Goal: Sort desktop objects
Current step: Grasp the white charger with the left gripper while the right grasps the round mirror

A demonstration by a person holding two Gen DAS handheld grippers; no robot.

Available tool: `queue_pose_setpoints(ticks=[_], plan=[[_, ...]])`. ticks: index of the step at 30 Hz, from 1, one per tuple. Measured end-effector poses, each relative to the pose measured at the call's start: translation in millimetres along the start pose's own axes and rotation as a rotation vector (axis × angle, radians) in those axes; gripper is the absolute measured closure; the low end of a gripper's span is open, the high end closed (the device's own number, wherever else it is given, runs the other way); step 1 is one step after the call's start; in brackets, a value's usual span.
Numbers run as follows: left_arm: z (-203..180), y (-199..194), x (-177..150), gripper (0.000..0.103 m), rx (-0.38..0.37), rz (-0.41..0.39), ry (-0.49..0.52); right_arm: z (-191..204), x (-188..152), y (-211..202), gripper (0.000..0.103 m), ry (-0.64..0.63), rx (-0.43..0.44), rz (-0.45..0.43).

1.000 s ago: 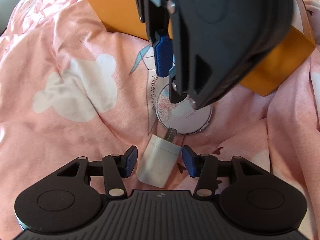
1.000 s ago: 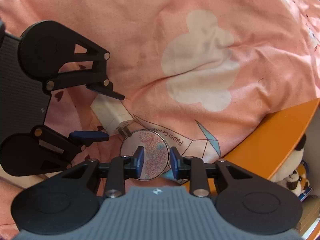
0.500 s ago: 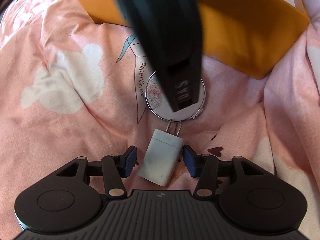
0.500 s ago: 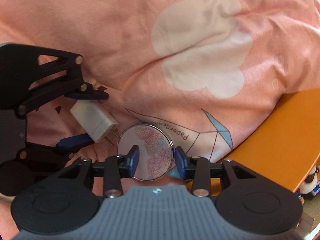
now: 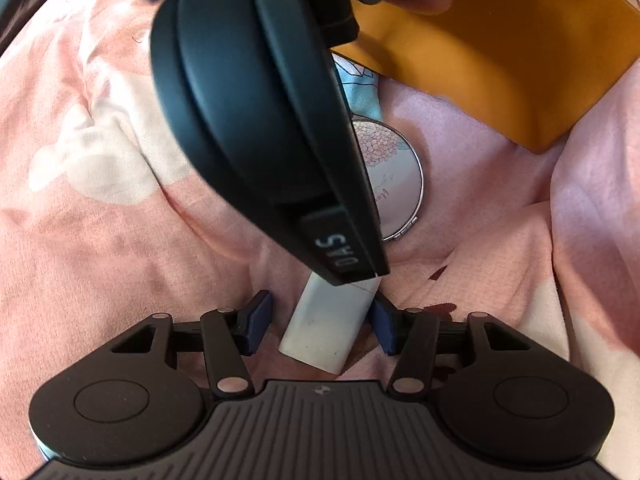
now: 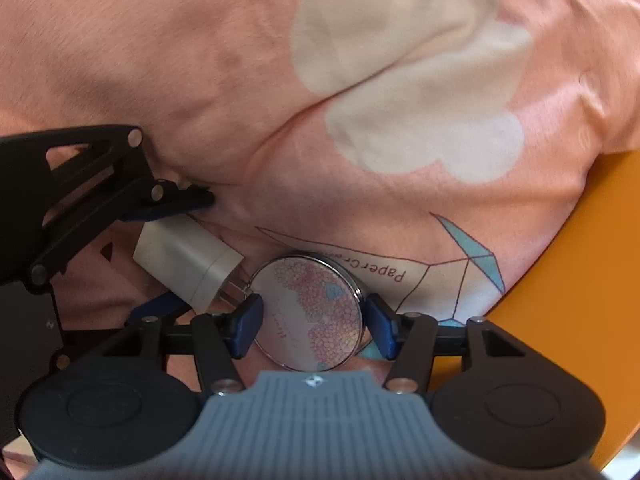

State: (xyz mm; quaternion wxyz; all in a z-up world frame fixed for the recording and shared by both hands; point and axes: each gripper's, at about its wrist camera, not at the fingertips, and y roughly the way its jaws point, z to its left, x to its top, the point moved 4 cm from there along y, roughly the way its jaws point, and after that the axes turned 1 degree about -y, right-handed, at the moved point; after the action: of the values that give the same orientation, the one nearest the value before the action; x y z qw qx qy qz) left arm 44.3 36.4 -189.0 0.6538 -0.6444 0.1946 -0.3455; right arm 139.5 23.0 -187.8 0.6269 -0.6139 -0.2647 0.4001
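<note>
**A:** The left gripper (image 5: 320,320), black with blue pads, points down over a pink cotton bedsheet (image 5: 100,248) printed with white cartoon shapes. How do its jaws stand?

**B:** Spread. A white rectangular plastic plug charger (image 5: 328,324) lies on the sheet between them. The right-hand pad sits against or just beside the charger's edge; the left-hand pad stands clear of it, with sheet showing in the gap. It is not pinched.

**A:** And the right gripper (image 6: 314,322)?

**B:** Its jaws have just been opening. They now bracket a round metal-rimmed compact mirror (image 6: 310,316) with a pink floral lid, one blue pad on each side of the rim. The mirror lies on the sheet; the pads are at the rim's edge, but whether they touch it cannot be told.

**A:** Where do the two things lie in relation to each other?

**B:** Close together. The right wrist view shows the charger's two metal prongs pointing at the mirror's rim, reaching up to it. The mirror rests on a printed paper-crane drawing (image 6: 460,264) with blue wings and lettering.

**A:** Anything else nearby?

**B:** An orange box (image 5: 500,60) stands on the sheet just beyond the mirror, and in the left wrist view the right gripper's black body hides part of the mirror and the charger's prong end.
</note>
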Motion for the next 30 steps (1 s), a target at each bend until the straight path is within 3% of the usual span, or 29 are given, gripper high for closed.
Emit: queue_pose_setpoints(ticks=[6,12,16,21,27,30], plan=[[-3.6,-3.0,-6.0,0.055,0.007,-0.01,-0.004,0.9,-9.8,-14.4,0.065,0.01,0.037,-0.052],[-1.7,-2.3,-11.7,0.058,0.002,-0.002,-0.027,4.5,-26.5,-34.6,0.08,0.001,0.106,-0.11],[-2.2,-2.8,-16.4,0.057,0.004,0.001,-0.03,11.2,-33.5,-48.2,0.081,0.027,0.217,-0.141],[-0.8,-3.1,-22.9,0.057,-0.001,-0.001,-0.042,6.2,-27.5,-50.8,0.08,0.044,0.263,-0.17],[4.5,-7.2,-33.8,0.055,-0.042,-0.014,-0.069,7.0,-23.8,-24.3,0.075,0.077,0.257,-0.17],[8.9,-7.4,-38.2,0.055,-0.067,-0.015,-0.093,7.3,-24.2,-21.7,0.084,0.076,0.217,-0.182]])
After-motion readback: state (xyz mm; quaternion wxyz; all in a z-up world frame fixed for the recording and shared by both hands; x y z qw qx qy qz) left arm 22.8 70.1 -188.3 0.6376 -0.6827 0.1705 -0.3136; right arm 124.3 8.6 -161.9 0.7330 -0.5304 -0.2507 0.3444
